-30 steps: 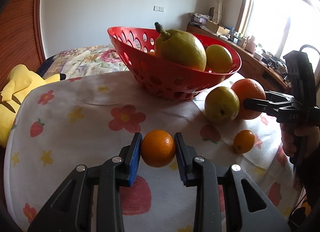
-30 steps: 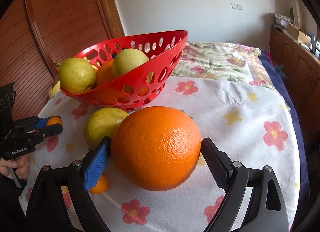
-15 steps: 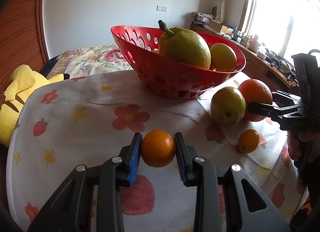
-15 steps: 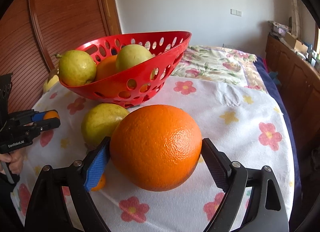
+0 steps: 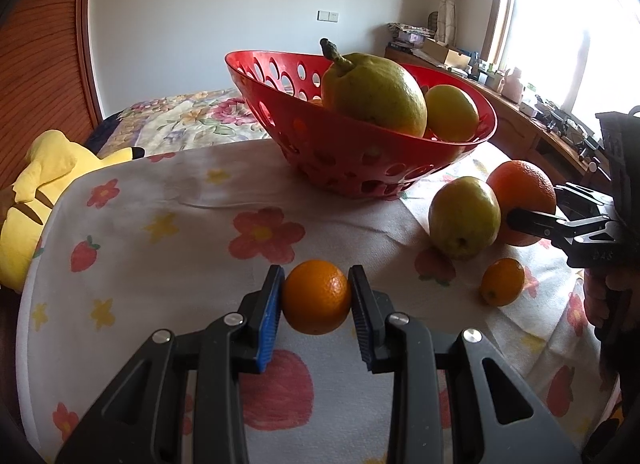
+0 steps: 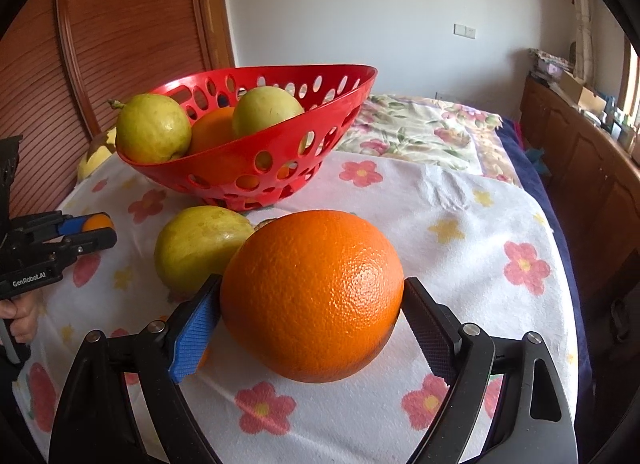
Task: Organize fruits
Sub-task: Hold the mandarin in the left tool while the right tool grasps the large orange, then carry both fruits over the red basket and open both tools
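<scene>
Flower-printed cloth (image 5: 168, 248) covers the table, with a bed behind it, a wood-panelled wall on the left and a bright window on the right. A red basket (image 5: 384, 168) sits at the far middle of the cloth and already holds two yellow-green pears and at least one orange.

Little has changed over the last second: the basket has drifted slightly in both views, while each fruit sits between its jaws as before. The right gripper's jaws have only narrowed a touch, so both grasps look settled and the carry to the basket seems the next step (neither fruit has been brought over the rim yet).

The left gripper (image 5: 317, 298) is clamped on a small orange (image 5: 317, 296), blue pad on one side and black on the other, angled downward over the near cloth. The right gripper (image 6: 312, 306) is spread wide around a large orange (image 6: 312, 296), both pads pressing its sides, also pitched downward; whether that orange is clear of the cloth I cannot tell. A hand (image 5: 600, 296) holds its grip at the right edge.

Still loose on the cloth are a pear (image 5: 464, 216) touching the large orange's left, and a small tangerine (image 5: 503, 281) just nearer.
</scene>
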Tool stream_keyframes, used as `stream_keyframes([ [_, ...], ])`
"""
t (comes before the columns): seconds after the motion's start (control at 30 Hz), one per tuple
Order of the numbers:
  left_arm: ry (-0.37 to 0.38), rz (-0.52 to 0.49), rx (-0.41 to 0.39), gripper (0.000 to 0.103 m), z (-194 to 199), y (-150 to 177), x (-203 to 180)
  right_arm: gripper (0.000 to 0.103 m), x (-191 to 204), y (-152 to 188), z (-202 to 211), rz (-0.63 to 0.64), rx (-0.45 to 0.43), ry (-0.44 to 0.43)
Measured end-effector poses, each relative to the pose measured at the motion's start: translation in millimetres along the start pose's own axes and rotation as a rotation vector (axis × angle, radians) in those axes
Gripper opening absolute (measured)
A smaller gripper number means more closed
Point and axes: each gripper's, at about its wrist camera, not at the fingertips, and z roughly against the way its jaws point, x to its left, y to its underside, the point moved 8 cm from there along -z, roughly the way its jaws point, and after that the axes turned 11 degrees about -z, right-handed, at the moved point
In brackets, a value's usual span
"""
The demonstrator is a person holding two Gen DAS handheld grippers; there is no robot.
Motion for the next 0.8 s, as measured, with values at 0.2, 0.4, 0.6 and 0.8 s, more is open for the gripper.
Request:
stream_keyframes([
  [0.2, -0.010, -0.005, -0.005, 0.031, 1, 0, -1, 0.089, -4, 3, 4, -0.014, -0.004, 0.010],
  [0.4, -0.024, -0.010, -0.006, 0.031, 3, -1, -2, 0.089, -7, 1, 18, -0.019, -0.031, 0.012],
  [0.6, -0.021, -0.017, -0.022, 0.031, 9, -6, -7, 0.089, -5, -14, 40, -0.013, -0.084, 0.003],
  [0.8, -0.009, -0.011, -0.071, 0.031, 34, -30, -7, 0.089, 8, -46, 62, 0.029, -0.151, -0.024],
])
